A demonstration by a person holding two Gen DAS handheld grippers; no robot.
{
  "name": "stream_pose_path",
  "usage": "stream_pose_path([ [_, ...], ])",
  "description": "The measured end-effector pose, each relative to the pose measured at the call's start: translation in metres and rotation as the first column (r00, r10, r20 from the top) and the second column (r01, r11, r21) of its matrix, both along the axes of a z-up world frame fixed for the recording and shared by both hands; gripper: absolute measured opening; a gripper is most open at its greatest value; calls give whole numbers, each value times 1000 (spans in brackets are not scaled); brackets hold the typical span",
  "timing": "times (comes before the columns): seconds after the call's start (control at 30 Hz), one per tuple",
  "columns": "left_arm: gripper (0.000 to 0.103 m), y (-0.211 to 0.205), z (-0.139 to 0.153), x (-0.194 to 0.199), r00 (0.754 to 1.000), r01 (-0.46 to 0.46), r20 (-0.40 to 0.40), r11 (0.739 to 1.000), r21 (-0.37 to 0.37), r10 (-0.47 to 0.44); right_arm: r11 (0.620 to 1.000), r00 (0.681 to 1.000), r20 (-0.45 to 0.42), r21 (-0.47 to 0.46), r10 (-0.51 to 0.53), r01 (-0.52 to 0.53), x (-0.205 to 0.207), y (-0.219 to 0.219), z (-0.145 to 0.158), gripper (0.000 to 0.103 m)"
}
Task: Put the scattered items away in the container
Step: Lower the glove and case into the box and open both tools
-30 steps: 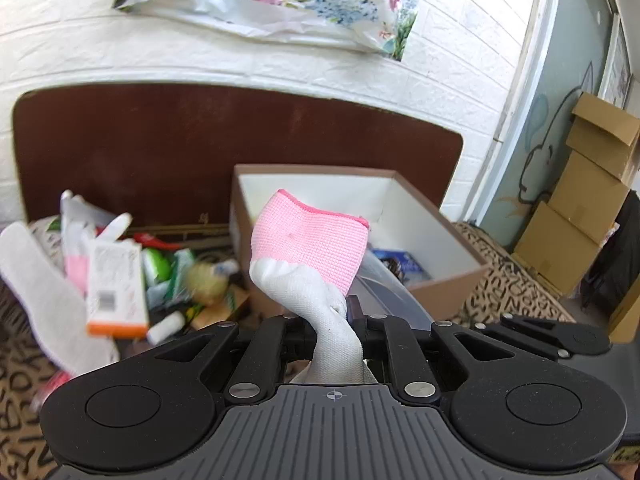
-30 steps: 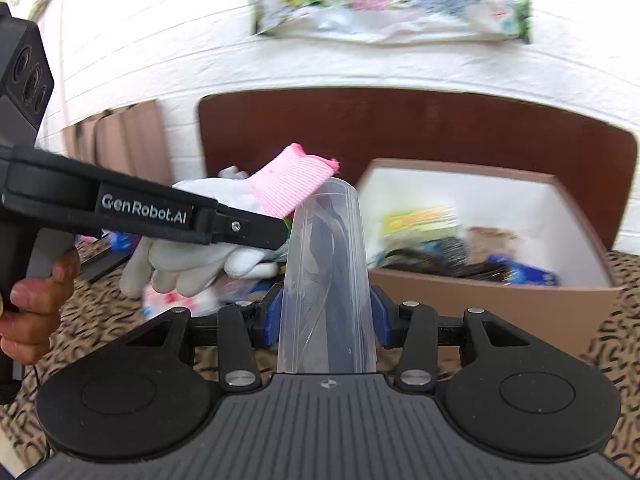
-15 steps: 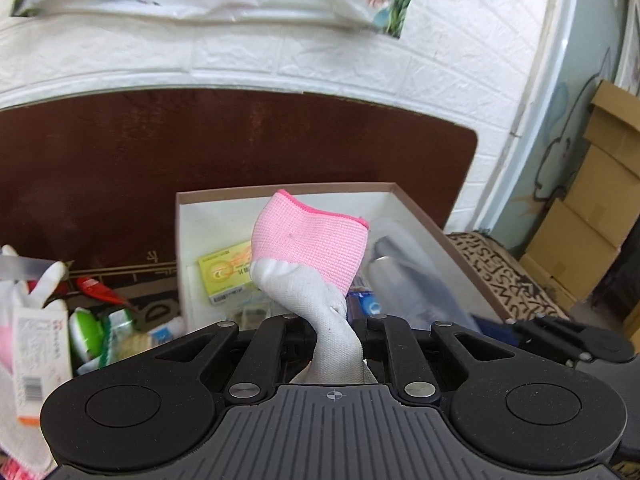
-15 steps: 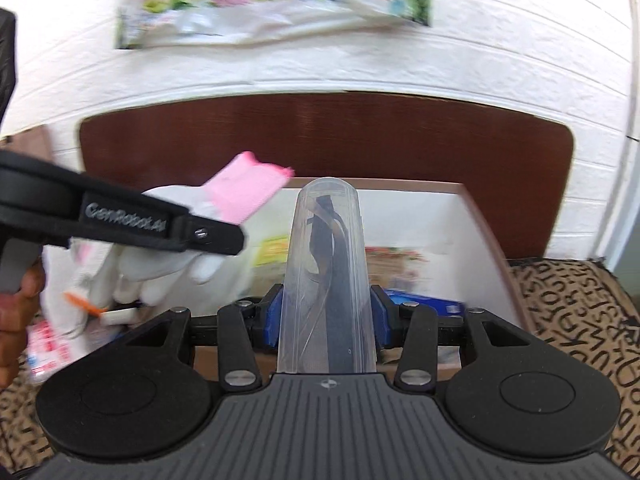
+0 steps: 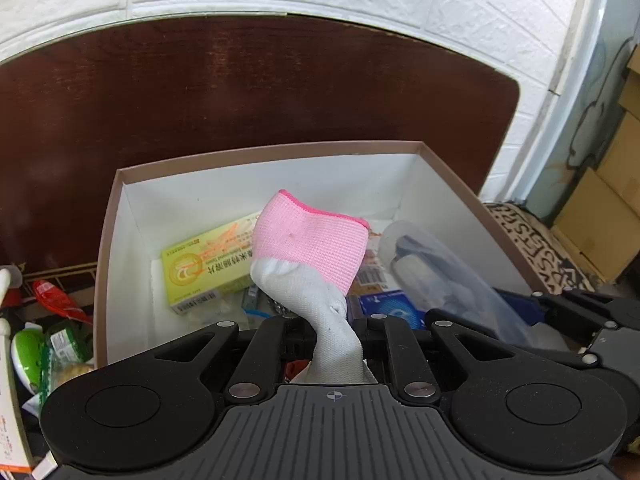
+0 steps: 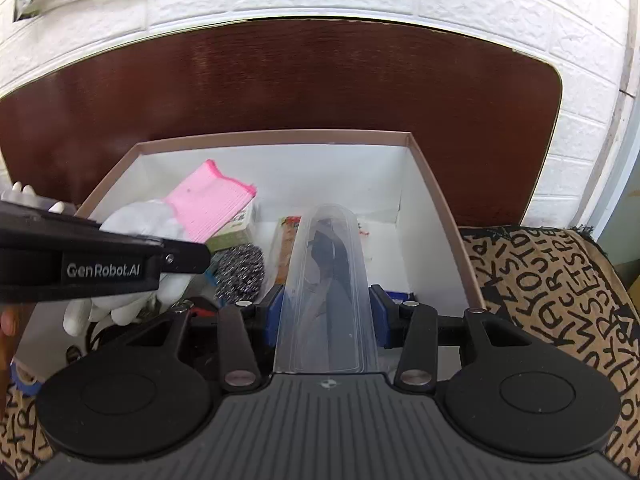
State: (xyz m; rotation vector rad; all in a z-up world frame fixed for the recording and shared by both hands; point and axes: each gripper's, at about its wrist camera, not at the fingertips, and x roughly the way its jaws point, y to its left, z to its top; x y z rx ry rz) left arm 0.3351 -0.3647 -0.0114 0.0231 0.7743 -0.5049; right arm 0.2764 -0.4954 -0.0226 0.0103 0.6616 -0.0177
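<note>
A white brick wall and a dark brown headboard (image 6: 320, 80) stand behind a brown cardboard box (image 6: 436, 200) with white inner walls, set on a letter-print cloth (image 6: 540, 280). The left gripper (image 5: 334, 332), jaws clamped on the white palm of a glove (image 5: 312, 256), holds it above the box's near-left part, its long axis rising away from the camera and its pink cuff uppermost; in the right wrist view the glove's white fingers hang below the gripper near the box's left wall. The right gripper (image 6: 326, 304), jaws clamped on a clear plastic case (image 6: 326, 280), holds it over the box's middle, long axis pointing toward the box's far wall, rounded end forward. Inside the box lie a yellow-green carton (image 5: 200, 268) toward the left wall, a steel scourer (image 6: 240, 268) beside it and a blue packet (image 5: 388, 308) near the front. White floor shows along the far and right walls. Left of the box, loose items (image 5: 44, 344) crowd the surface.
</note>
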Motion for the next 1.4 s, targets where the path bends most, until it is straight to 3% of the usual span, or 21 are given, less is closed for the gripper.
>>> stream_pose_path([
  [0.37,11,-15,-7,22,1000,-22,8,999,43,22,1000,999,-34,-26,-15,14,36,-5,-5,49],
  [0.4,34,-16,-7,23,1000,-22,12,999,45,21,999,999,-48,-32,-14,12,39,-6,-6,50],
  [0.43,36,-17,-7,23,1000,-19,20,999,44,18,999,999,-52,-43,-10,7,40,-5,-8,50],
  [0.6,94,-7,-2,17,989,-91,119,995,47,85,996,997,41,-54,-63,65,29,-16,-3,71],
  [0.63,99,-2,-1,18,987,-111,117,993,34,106,998,997,57,-18,-56,57,25,-22,-2,72],
  [0.67,103,4,0,20,987,-126,107,992,7,124,998,996,71,10,-55,54,21,-27,-1,85],
  [0.7,103,9,0,21,986,-136,90,990,-23,137,998,997,75,52,-25,21,18,-30,0,98],
  [0.73,103,13,0,23,987,-144,68,989,-45,147,995,997,74,96,0,-7,15,-31,1,103],
  [0.83,103,19,0,23,984,-174,37,983,-57,176,997,995,97,71,8,-15,6,-23,3,103],
  [1.13,103,30,8,-8,985,-139,103,990,-22,141,998,995,88,12,56,-57,-18,-3,11,103],
  [1.4,103,60,32,-71,967,-188,172,982,-20,189,998,991,121,-18,54,-53,-88,16,25,103],
])
